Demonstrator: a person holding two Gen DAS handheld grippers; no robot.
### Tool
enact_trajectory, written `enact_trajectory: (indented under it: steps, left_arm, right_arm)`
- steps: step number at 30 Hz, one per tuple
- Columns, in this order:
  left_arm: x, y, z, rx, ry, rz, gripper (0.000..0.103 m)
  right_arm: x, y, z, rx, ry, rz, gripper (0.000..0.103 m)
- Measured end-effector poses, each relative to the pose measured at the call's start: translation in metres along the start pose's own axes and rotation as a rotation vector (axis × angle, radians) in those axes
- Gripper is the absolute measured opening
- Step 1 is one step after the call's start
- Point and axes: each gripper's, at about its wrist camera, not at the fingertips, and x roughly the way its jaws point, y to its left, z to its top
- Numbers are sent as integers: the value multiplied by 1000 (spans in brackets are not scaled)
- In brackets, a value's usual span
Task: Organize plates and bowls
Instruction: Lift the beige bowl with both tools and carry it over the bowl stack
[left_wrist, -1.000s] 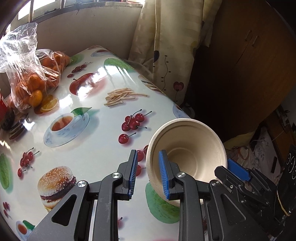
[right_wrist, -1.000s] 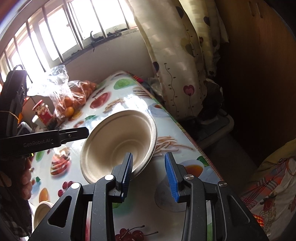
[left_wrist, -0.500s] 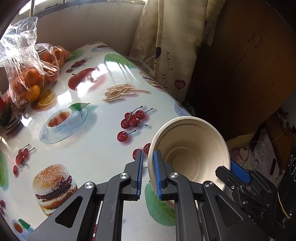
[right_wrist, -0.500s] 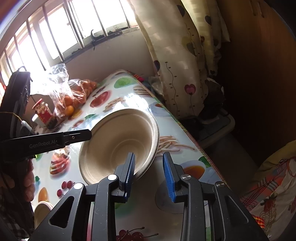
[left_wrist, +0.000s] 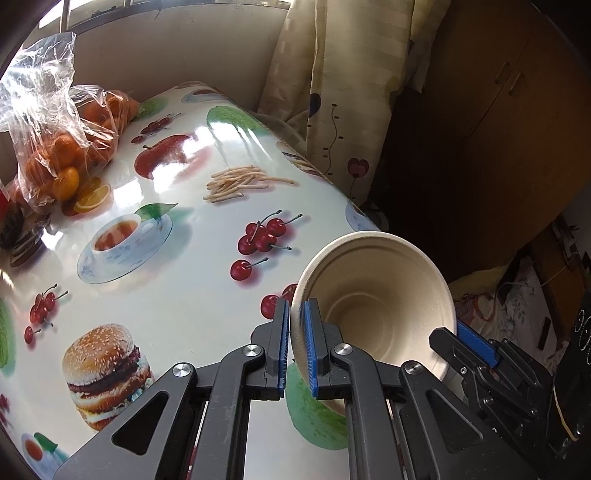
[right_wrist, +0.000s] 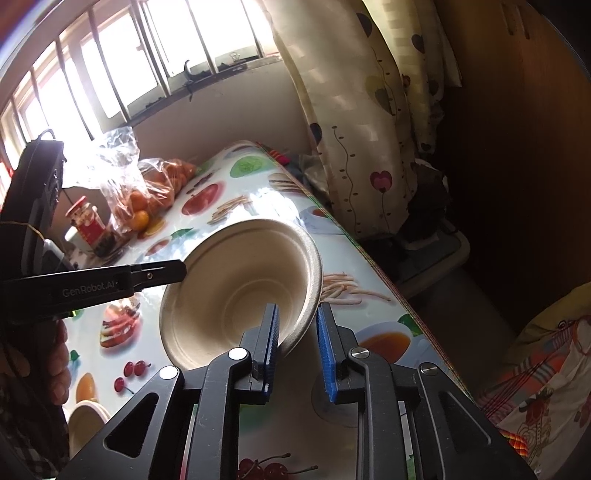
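Observation:
A beige paper bowl (left_wrist: 376, 306) is held tilted above the table's right side; it also shows in the right wrist view (right_wrist: 236, 291). My left gripper (left_wrist: 295, 350) is shut on the bowl's left rim. My right gripper (right_wrist: 297, 350) is partly open, its two blue pads straddling the bowl's right rim without clamping it; it shows at the right in the left wrist view (left_wrist: 476, 345). Another beige bowl (right_wrist: 86, 417) stands on the table at the lower left of the right wrist view.
The table (left_wrist: 177, 288) has a glossy food-print cloth. A plastic bag of oranges (left_wrist: 55, 147) and a red-labelled jar (right_wrist: 86, 225) stand at its far end by the window. A curtain (left_wrist: 332, 92) and dark cabinets lie past the right edge.
My left gripper has closed from open onto the bowl's rim. My right gripper has opened slightly around the opposite rim. The bowl has stayed roughly where it was.

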Motion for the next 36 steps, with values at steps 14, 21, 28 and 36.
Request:
enact_trajectory:
  steps: [14, 21, 28, 36]
  left_arm:
    - [-6, -1, 0, 2, -10, 5, 9]
    - [-9, -3, -2, 3, -18, 8, 9]
    - [-18, -6, -7, 5, -28, 7, 9]
    - [-30, -7, -12, 5, -48, 8, 9]
  right_arm:
    - [0, 0, 2, 3, -4, 1, 20]
    - [-4, 0, 3, 0, -8, 6, 20]
    - [-13, 1, 1, -8, -23, 11, 20]
    - [-25, 5, -2, -19, -41, 22, 20]
